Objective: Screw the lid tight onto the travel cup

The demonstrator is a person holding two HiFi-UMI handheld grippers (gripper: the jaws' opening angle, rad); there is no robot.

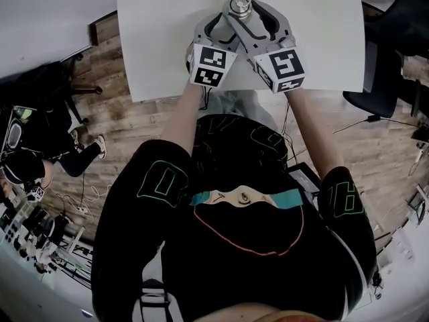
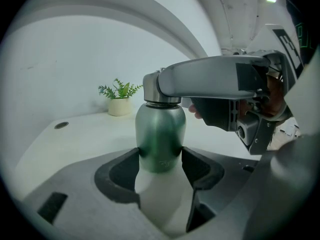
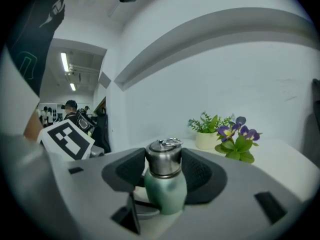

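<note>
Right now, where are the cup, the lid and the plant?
cup (image 2: 160, 134), left gripper view, middle of its green body.
lid (image 3: 163, 160), right gripper view, its steel side wall.
plant (image 2: 119, 106), left gripper view, its pale pot.

White table (image 1: 322, 39), travel cup (image 2: 160, 131), potted plant (image 2: 120, 100)

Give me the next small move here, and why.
Probably a short clockwise twist of the right hand-held gripper, turning about the upright axis. It clamps the steel lid, and the left hand-held gripper clamps the green travel cup below it, so the body looks braced against the turn. How tight the thread is cannot be seen.
</note>
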